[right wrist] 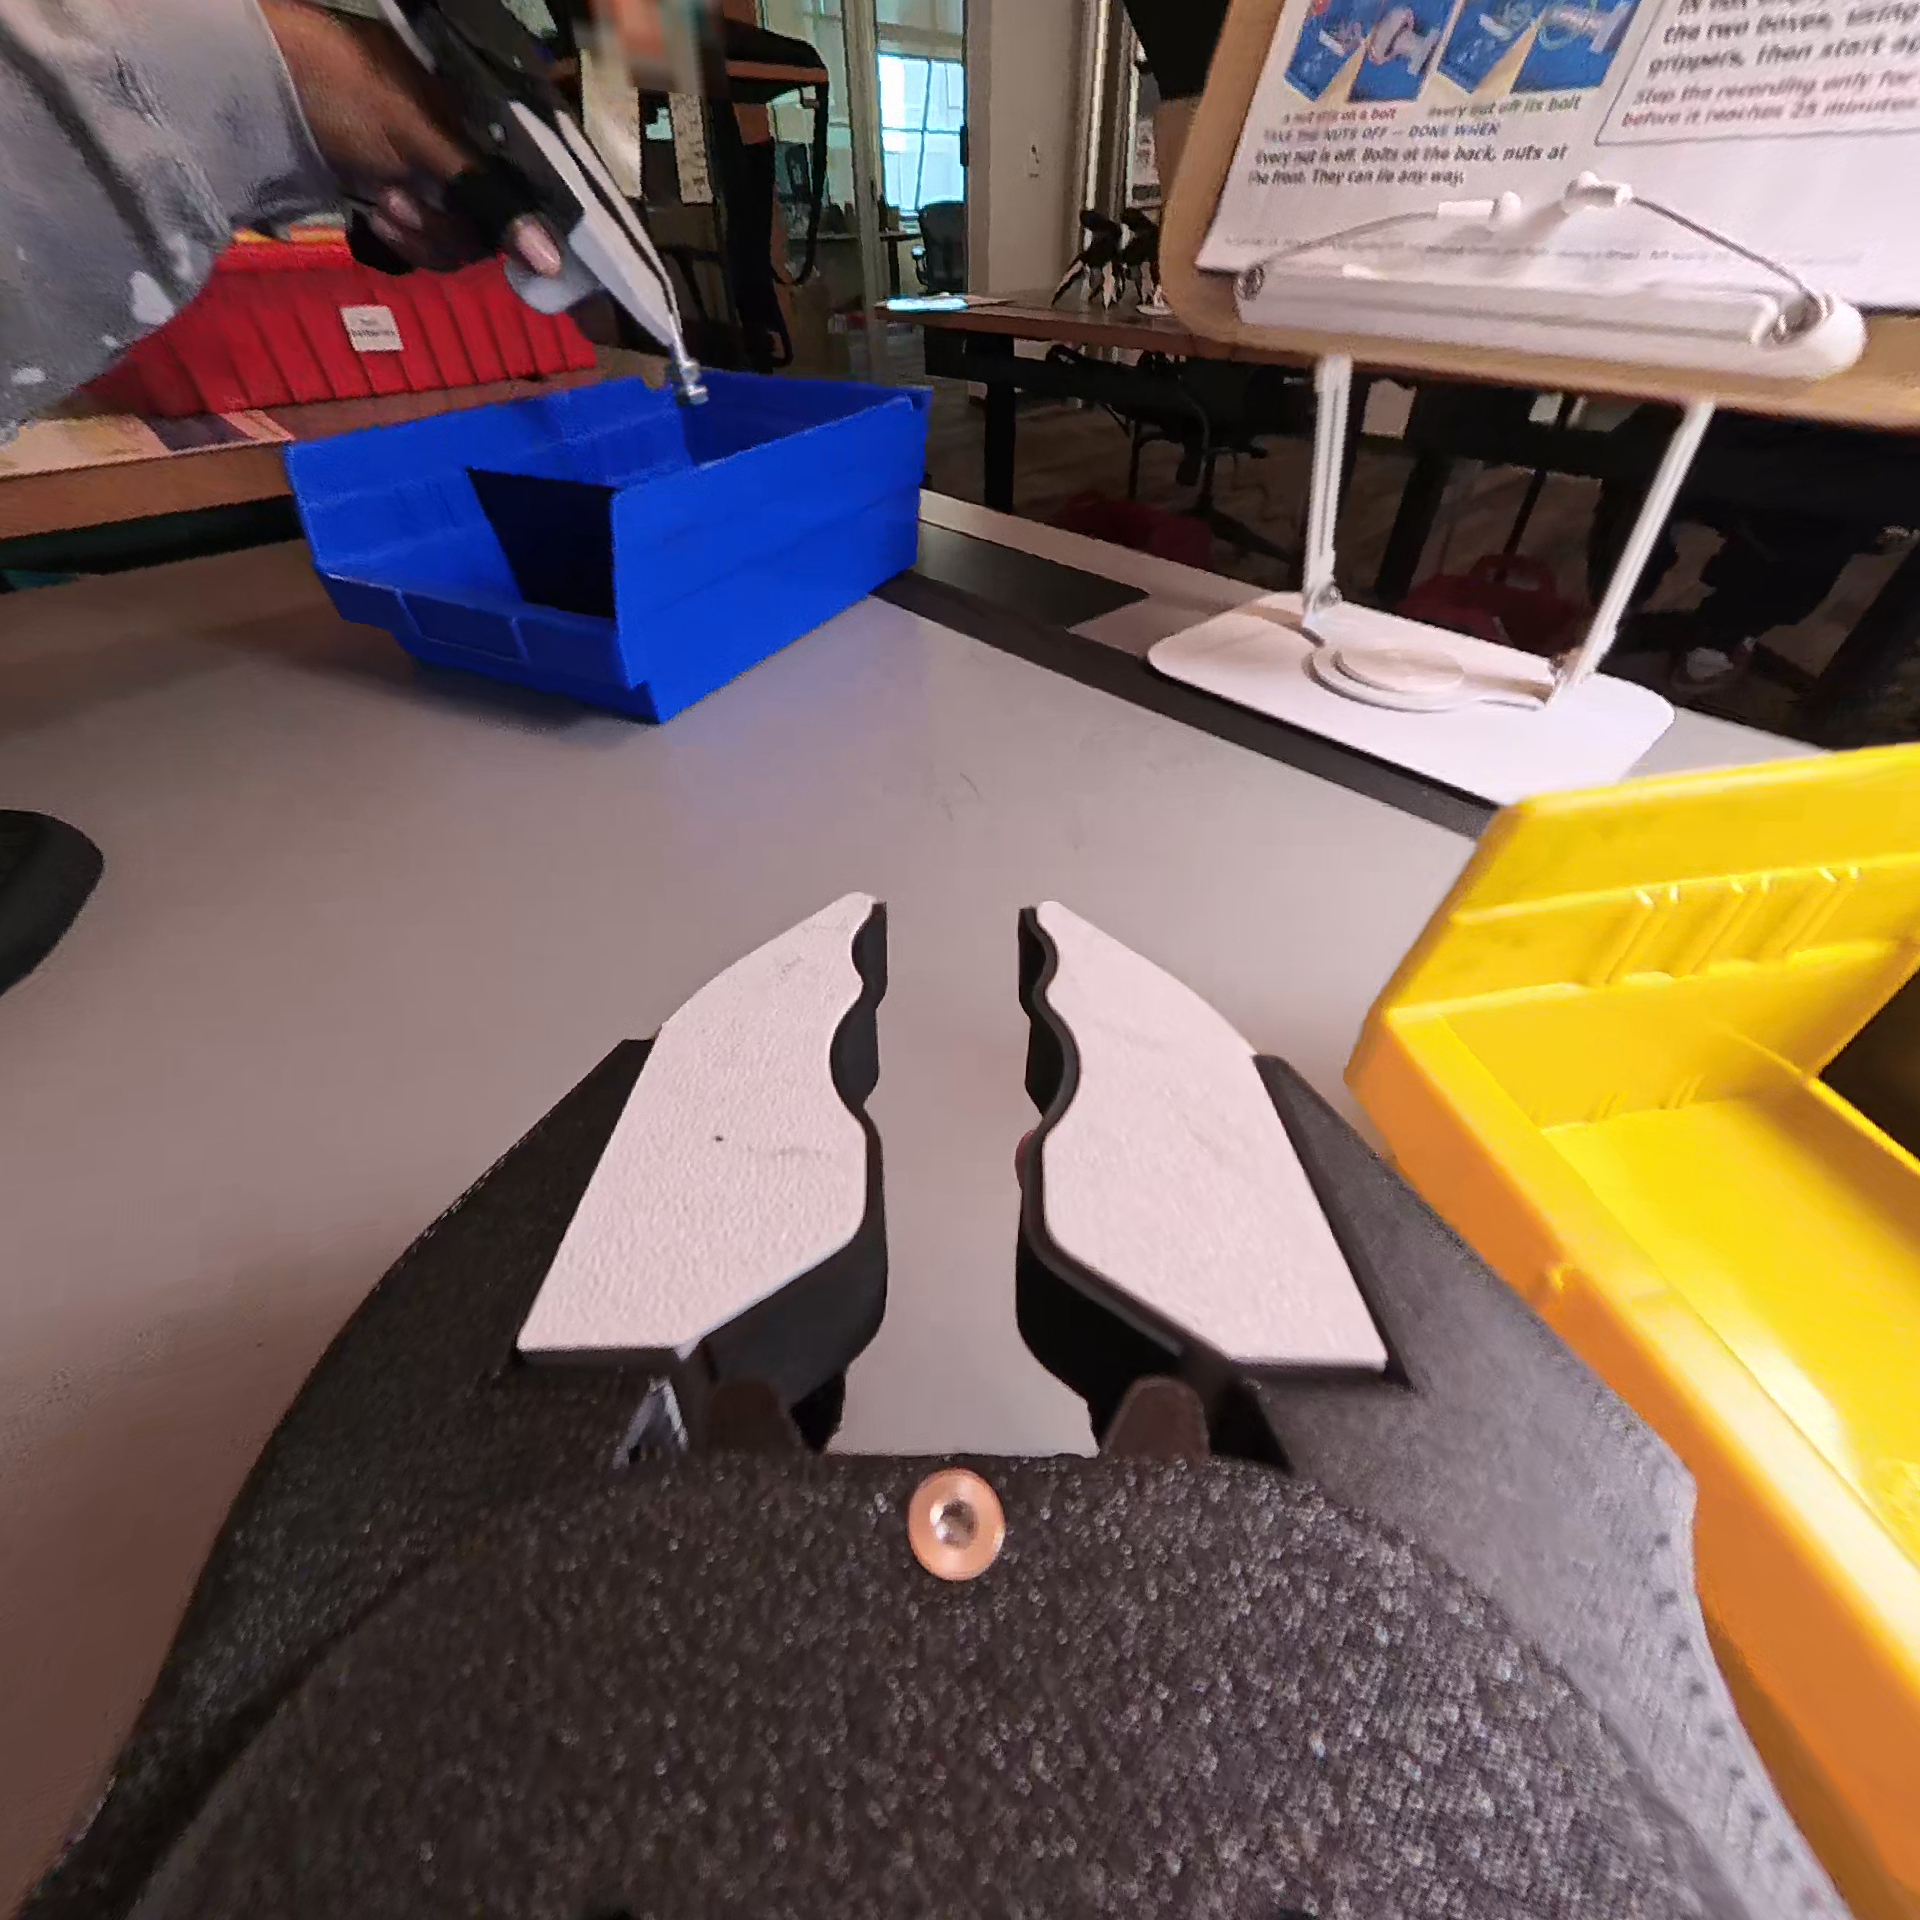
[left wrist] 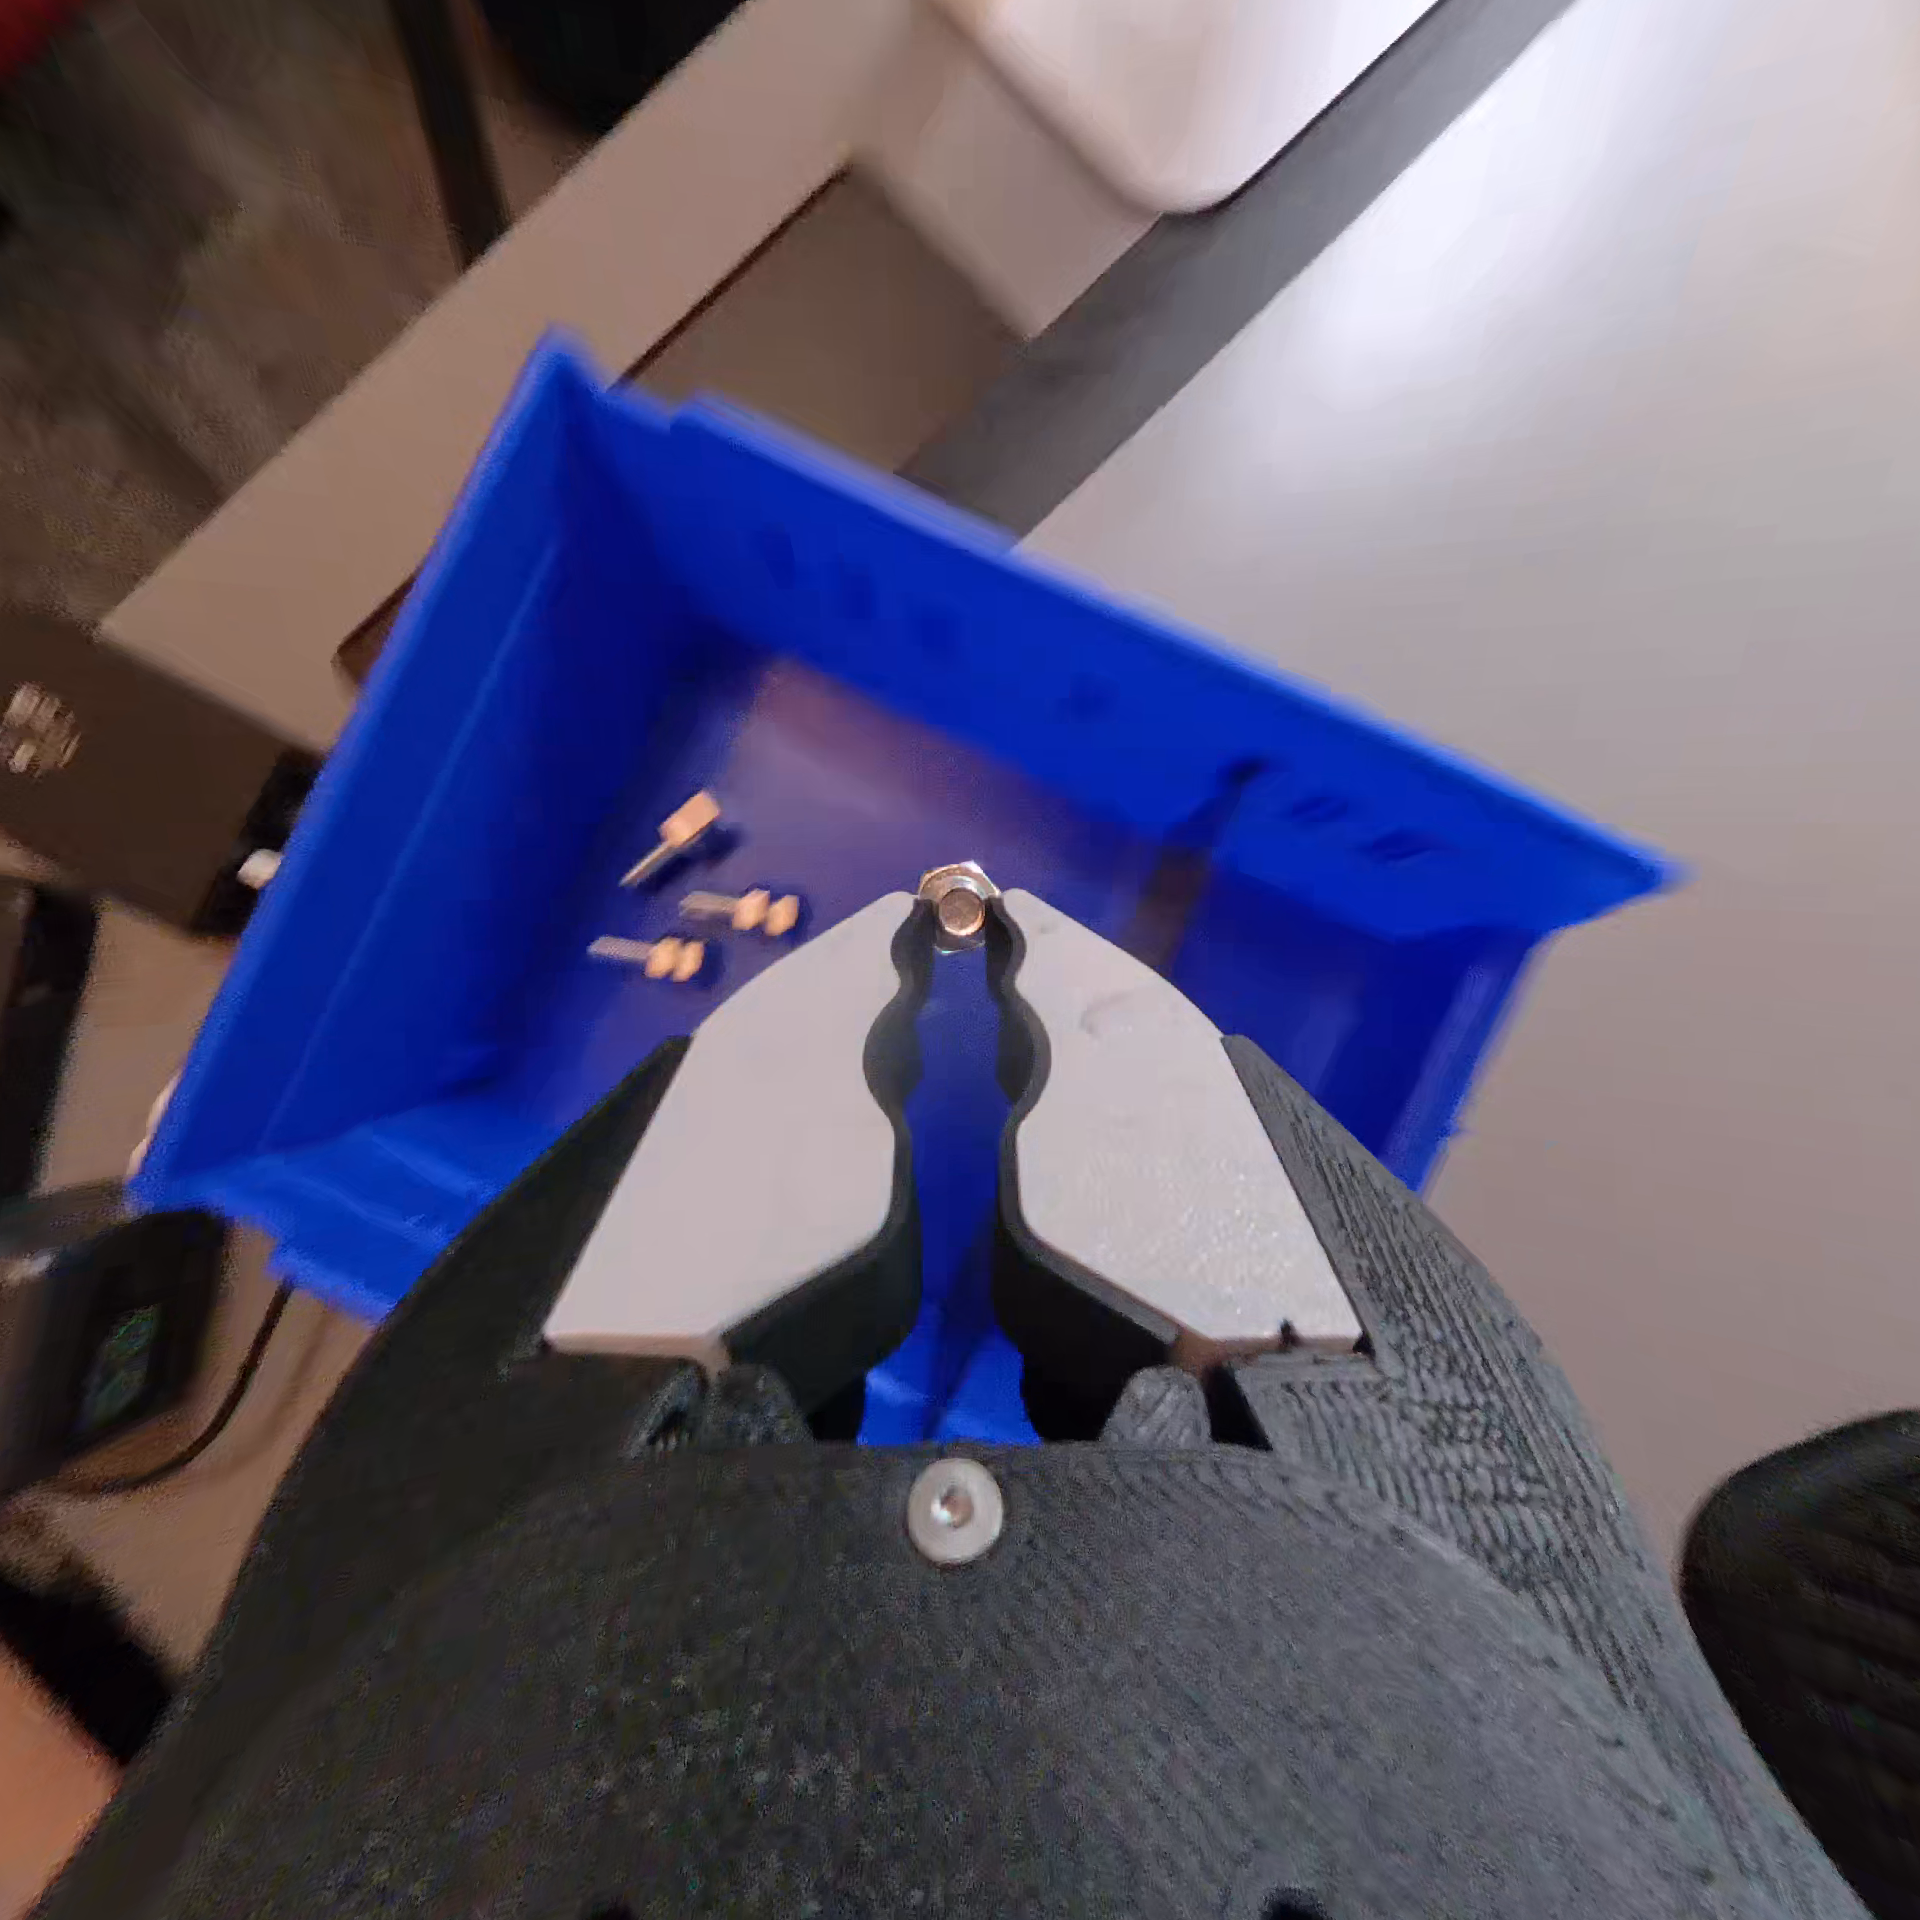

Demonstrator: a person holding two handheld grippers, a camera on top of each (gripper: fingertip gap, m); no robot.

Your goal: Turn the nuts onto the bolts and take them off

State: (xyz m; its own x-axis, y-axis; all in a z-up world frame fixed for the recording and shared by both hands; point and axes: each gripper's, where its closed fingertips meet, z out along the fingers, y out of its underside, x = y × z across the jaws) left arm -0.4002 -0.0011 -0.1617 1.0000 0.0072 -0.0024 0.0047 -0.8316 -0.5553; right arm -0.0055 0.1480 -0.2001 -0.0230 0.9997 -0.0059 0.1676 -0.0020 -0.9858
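My left gripper (left wrist: 956, 914) is shut on a silver bolt with a nut on it (left wrist: 954, 902), held at the fingertips above the inside of the blue bin (left wrist: 436, 831). Three more bolts with nuts (left wrist: 681, 831) (left wrist: 743, 910) (left wrist: 655, 954) lie on the bin floor at the left. In the right wrist view the left gripper (right wrist: 681, 358) hangs over the blue bin (right wrist: 748, 540) with the bolt (right wrist: 688, 382) pointing down. My right gripper (right wrist: 954, 914) is open and empty, low over the grey table (right wrist: 520, 831), beside the yellow bin (right wrist: 1662, 1091).
A white document stand (right wrist: 1434, 675) holding an instruction sheet (right wrist: 1558, 135) stands at the back right. A red bin (right wrist: 343, 332) sits behind the blue one on another table. A person's sleeve and hand (right wrist: 156, 156) hold the left gripper. The table's dark edge (right wrist: 1143, 665) runs behind.
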